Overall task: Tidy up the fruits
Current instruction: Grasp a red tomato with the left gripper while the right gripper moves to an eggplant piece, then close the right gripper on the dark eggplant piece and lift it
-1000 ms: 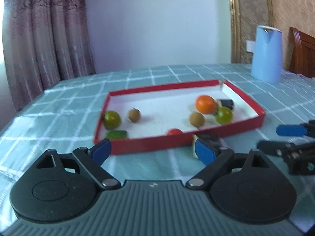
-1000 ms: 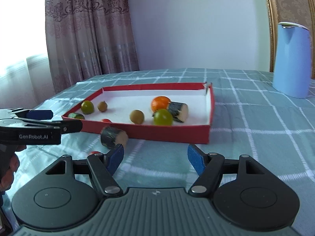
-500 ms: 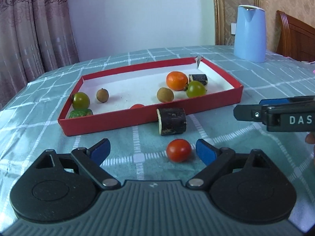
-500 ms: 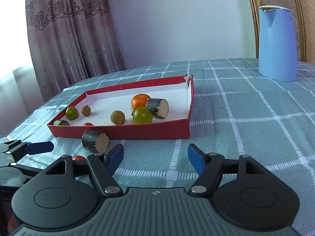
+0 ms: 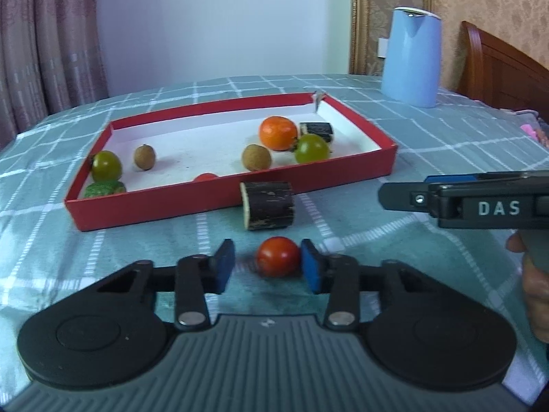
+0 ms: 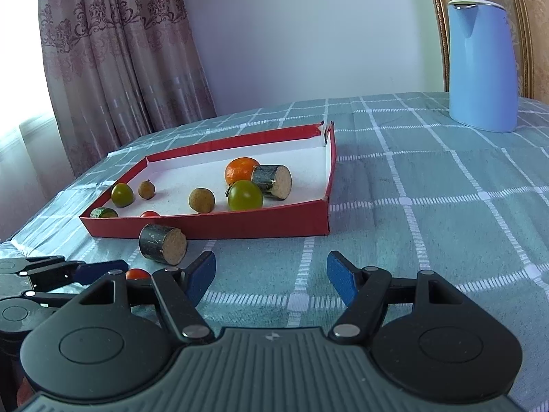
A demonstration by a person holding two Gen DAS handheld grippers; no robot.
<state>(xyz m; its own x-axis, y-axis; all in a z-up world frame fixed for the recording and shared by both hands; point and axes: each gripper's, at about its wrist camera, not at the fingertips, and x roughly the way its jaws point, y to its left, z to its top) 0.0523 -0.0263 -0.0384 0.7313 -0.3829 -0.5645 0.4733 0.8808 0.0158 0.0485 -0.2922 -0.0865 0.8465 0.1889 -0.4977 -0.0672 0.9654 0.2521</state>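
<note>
Jaws of left tool (image 5: 268, 267) narrowed around tomato (image 5: 278, 256).

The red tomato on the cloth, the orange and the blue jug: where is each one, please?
red tomato (image 5: 278, 256), left wrist view, front skin.
orange (image 5: 278, 133), left wrist view, front peel.
blue jug (image 6: 483, 68), right wrist view, body wall.

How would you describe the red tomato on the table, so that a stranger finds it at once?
Find the red tray on the checked tablecloth. In front of its near wall lies a dark log piece, and closer to the camera sits the tomato, between the left gripper fingers. It is the only round red fruit outside the tray.
</note>
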